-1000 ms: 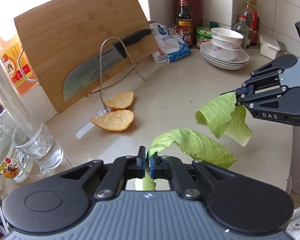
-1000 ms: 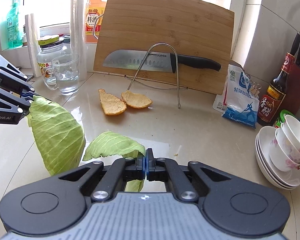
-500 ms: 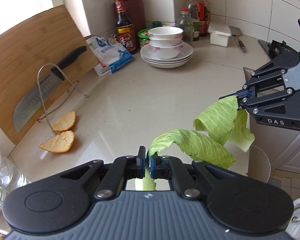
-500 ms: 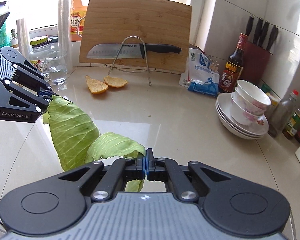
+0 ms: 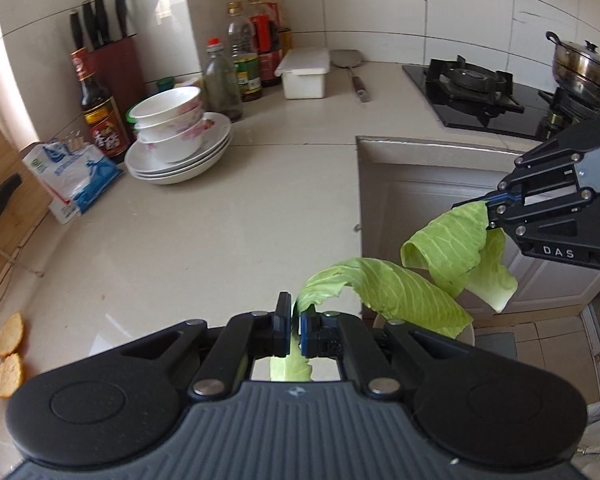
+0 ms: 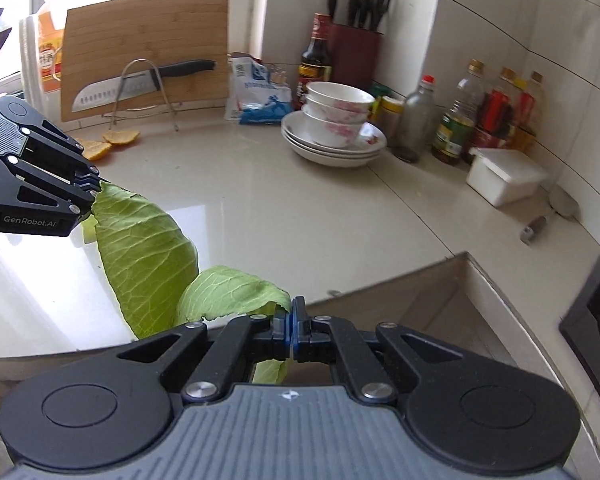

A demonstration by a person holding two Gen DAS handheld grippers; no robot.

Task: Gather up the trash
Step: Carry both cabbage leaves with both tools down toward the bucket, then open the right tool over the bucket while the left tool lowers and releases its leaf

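Note:
My left gripper [image 5: 295, 312] is shut on the stem end of a green cabbage leaf [image 5: 400, 292] that curls off to the right. In the left wrist view my right gripper [image 5: 488, 204] comes in from the right, shut on a second cabbage leaf [image 5: 452, 248] that hangs down. In the right wrist view the right gripper [image 6: 291, 312] pinches its leaf [image 6: 228, 292], and the left gripper [image 6: 96, 190] holds the larger leaf [image 6: 144, 256] at the left. Both leaves hang at the counter's front edge. Two orange peels [image 5: 6, 354] [image 6: 108, 142] lie on the counter.
Stacked bowls on plates [image 5: 176, 136] [image 6: 334, 128], bottles [image 5: 240, 68], a white box [image 5: 304, 74] and a knife on a rack [image 6: 140, 84] by the cutting board line the back. A gas stove [image 5: 476, 88] with a pot [image 5: 580, 64] is right. A pale round rim [image 5: 466, 332] shows below the leaves.
Both grippers have swung right, away from the cutting board and peels toward the counter's inner corner and stove. Each still holds its leaf.

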